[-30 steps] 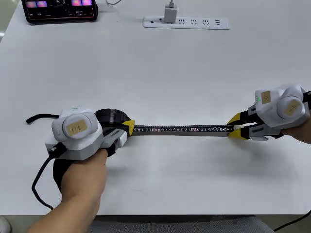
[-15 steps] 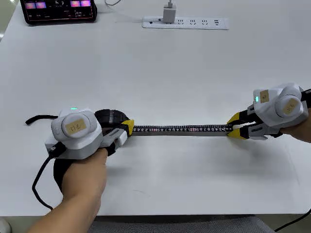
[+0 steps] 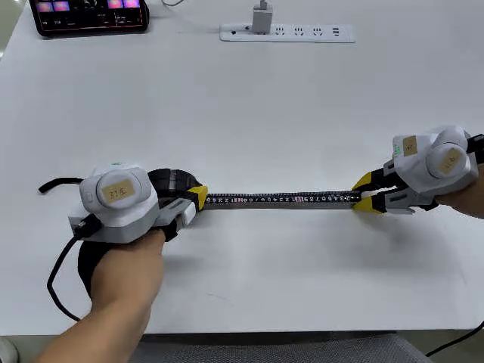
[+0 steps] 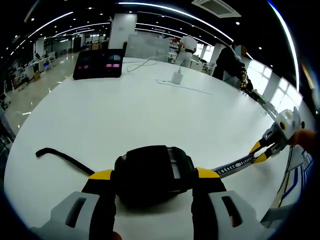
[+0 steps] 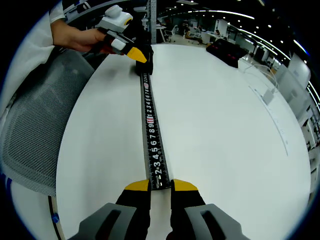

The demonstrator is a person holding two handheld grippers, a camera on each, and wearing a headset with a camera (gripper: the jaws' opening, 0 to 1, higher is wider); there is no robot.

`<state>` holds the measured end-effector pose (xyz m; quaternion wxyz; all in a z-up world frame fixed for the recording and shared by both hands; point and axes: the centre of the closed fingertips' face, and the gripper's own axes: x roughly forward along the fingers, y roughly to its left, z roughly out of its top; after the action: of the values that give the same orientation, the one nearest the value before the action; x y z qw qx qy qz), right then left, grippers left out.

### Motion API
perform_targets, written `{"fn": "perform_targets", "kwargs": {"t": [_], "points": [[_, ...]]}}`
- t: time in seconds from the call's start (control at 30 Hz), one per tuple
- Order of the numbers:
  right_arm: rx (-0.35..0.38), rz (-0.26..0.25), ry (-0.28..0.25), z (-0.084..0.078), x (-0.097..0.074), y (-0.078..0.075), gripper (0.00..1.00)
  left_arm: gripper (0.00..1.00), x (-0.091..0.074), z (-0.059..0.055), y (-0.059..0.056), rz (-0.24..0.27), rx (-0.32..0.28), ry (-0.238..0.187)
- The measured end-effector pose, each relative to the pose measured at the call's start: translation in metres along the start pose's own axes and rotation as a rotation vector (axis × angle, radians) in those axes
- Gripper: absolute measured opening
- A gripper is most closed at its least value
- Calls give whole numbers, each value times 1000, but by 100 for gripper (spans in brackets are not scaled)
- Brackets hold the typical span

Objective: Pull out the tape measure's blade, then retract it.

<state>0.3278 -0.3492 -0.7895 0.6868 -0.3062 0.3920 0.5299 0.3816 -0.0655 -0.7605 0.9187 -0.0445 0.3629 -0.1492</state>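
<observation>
The black tape measure case [image 3: 175,185] [image 4: 154,172] sits on the white table, and my left gripper [image 3: 195,200] [image 4: 155,175] is shut on it. Its dark blade [image 3: 281,199] [image 5: 150,128] with white numbers stretches straight to the right, just above the table. My right gripper [image 3: 365,193] [image 5: 160,186] is shut on the blade's end, yellow tips pinching it. In the left gripper view the right gripper [image 4: 261,150] shows at the far right with the blade [image 4: 233,166]. A black wrist strap [image 3: 63,183] [image 4: 62,157] trails left from the case.
A white power strip [image 3: 287,32] with a plugged charger lies at the table's far edge. A dark tablet [image 3: 88,15] with a lit screen lies at the far left corner. A black cable [image 3: 59,274] hangs off the near edge by my left hand.
The blade stays drawn out between the grippers at about the same length. Only the view has shifted slightly; both grippers hold their grasp.
</observation>
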Motion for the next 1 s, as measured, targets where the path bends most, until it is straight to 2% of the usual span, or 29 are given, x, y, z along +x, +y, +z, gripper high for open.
{"fn": "perform_targets", "kwargs": {"t": [0.2, 0.63, 1.0], "points": [[-5, -5, -2, 0, 0, 0, 11, 56, 0, 0, 0, -5, -4, 1], [-22, -5, -18, 12, 5, 0, 11, 56, 0, 0, 0, -22, -19, 2], [-21, -1, -50, 31, 14, 3, 11, 56, 0, 1, 0, -33, -36, -3]]}}
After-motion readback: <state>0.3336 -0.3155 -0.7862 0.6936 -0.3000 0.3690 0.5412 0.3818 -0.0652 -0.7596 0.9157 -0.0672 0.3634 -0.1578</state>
